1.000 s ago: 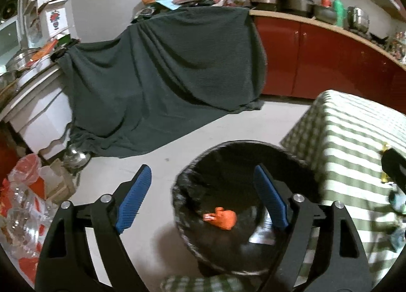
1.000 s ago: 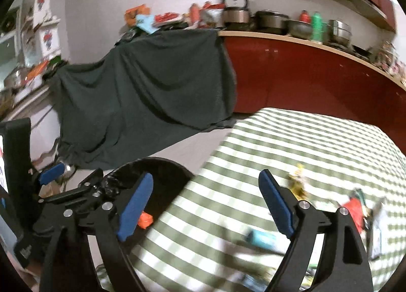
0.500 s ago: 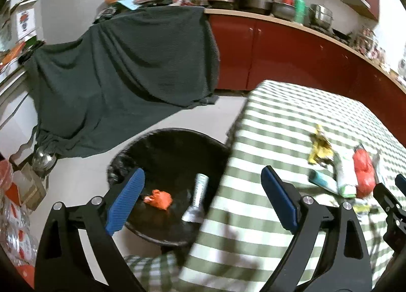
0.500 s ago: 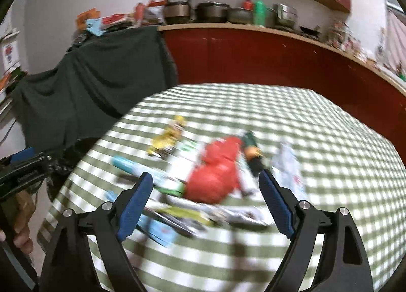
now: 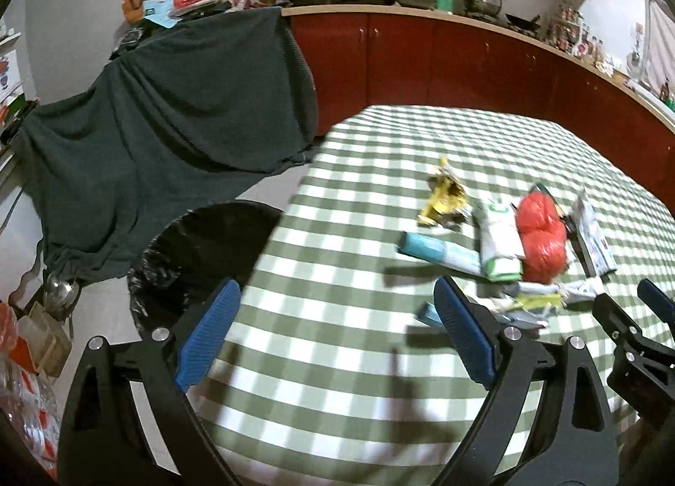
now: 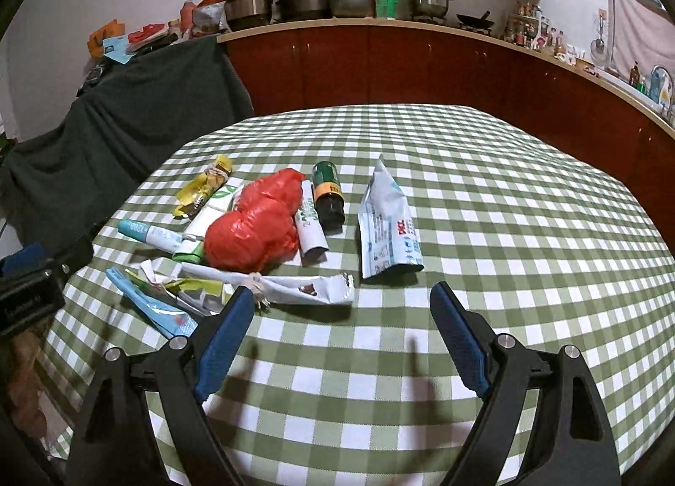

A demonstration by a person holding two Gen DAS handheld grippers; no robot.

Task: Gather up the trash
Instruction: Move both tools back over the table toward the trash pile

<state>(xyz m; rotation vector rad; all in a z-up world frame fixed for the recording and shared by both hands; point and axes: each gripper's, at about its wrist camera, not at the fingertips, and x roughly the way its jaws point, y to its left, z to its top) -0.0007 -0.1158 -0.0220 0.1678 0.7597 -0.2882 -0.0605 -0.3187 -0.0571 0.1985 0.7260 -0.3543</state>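
Green-and-white checked cloth (image 6: 485,199) covers the worktop. On it lie a red plastic bag (image 6: 253,233), a yellow wrapper (image 6: 202,190), a dark green bottle (image 6: 327,195) and a white-and-blue pouch (image 6: 388,224). The bin liner (image 5: 168,258) is black; the cabinets (image 6: 379,64) are dark red.

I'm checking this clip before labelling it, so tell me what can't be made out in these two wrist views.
- Trash bin, left wrist view: its inside is dark, and the table edge and left gripper cover its near side; contents unreadable.
- Print on the white pouch, right wrist view: too small to read.
- Right gripper, left wrist view: cut off by the frame's right edge.
- Wrappers under the red plastic bag: partly covered.
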